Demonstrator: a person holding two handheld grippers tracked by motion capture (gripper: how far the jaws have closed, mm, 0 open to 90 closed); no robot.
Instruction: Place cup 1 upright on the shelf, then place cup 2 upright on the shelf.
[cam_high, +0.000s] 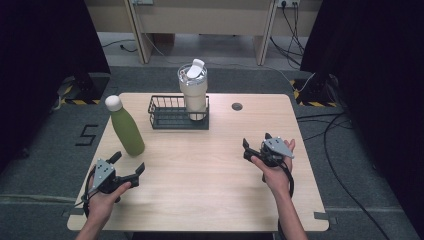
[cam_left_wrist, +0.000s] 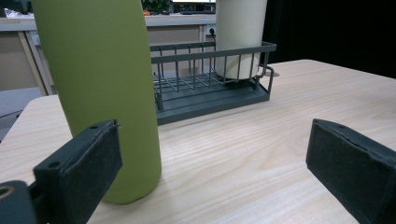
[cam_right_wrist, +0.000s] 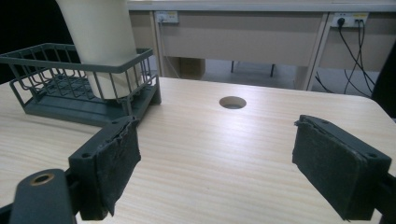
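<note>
Left gripper (cam_high: 129, 166): held in the person's left hand (cam_high: 102, 197) over the tabletop's near left corner; black jaws stand wide apart with nothing between the pads
Right gripper (cam_high: 255, 145): held in the person's right hand (cam_high: 275, 172) toward the tabletop's right edge, about midway from near to far; jaws spread wide, nothing gripped, bare wood between them in the right gripper view
Light wooden tabletop (cam_high: 200, 170): pale grain, bare across the near and middle part
Matte olive-green metal bottle with a white rounded cap (cam_high: 126, 129): stands upright near the left edge, just beyond the left gripper; in the left gripper view its body (cam_left_wrist: 100, 79) rises right behind the left pad, close to it, but whether they touch cannot be told
Dark grey wire basket with a solid tray floor (cam_high: 165, 116): sits by the far edge, a little left of centre; well apart from both grippers
Tall cream-coloured tumbler with a clear lid and white flip tab (cam_high: 193, 90): stands upright inside the basket's right end, rising well above the wire rim
Round cable hole (cam_high: 237, 106): set in the tabletop near the far edge, to the right of the basket
</note>
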